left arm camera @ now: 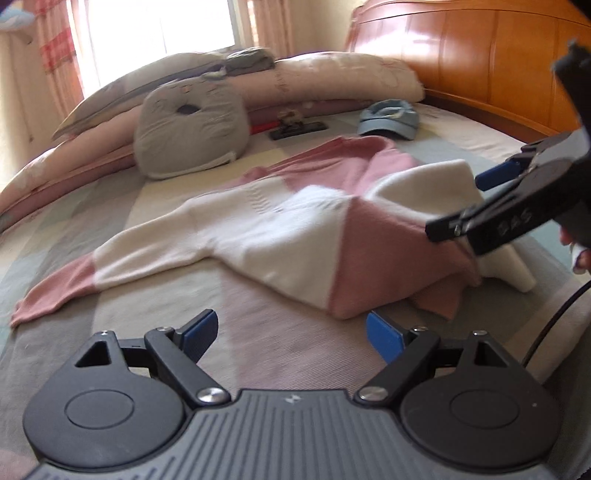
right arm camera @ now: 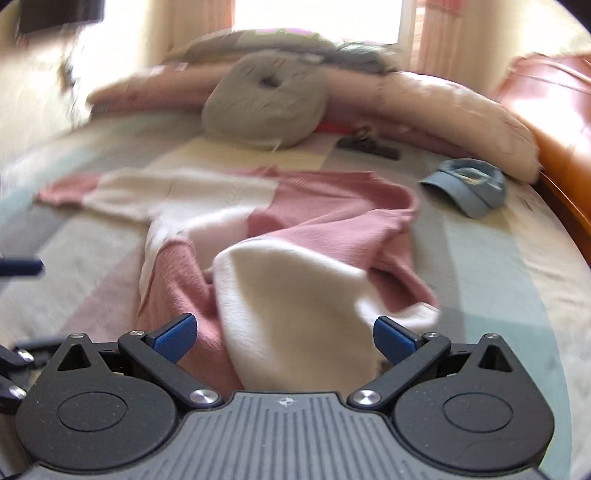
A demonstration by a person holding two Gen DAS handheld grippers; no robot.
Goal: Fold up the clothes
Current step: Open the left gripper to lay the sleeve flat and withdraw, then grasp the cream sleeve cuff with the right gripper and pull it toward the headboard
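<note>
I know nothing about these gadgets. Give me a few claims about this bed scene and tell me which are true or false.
1. The sweater is pink and white. True.
2. The cap sits on top of the sweater. False: it lies apart on the bed.
3. The left claw is open and empty. True.
4. The sweater is neatly folded. False: it lies rumpled, one sleeve stretched out.
5. A grey cushion leans against the bedding. True.

A home bedroom: bed [left arm camera: 258, 369] with wooden headboard [left arm camera: 480, 55], pillows [left arm camera: 332, 77], curtained window [left arm camera: 192, 26].
</note>
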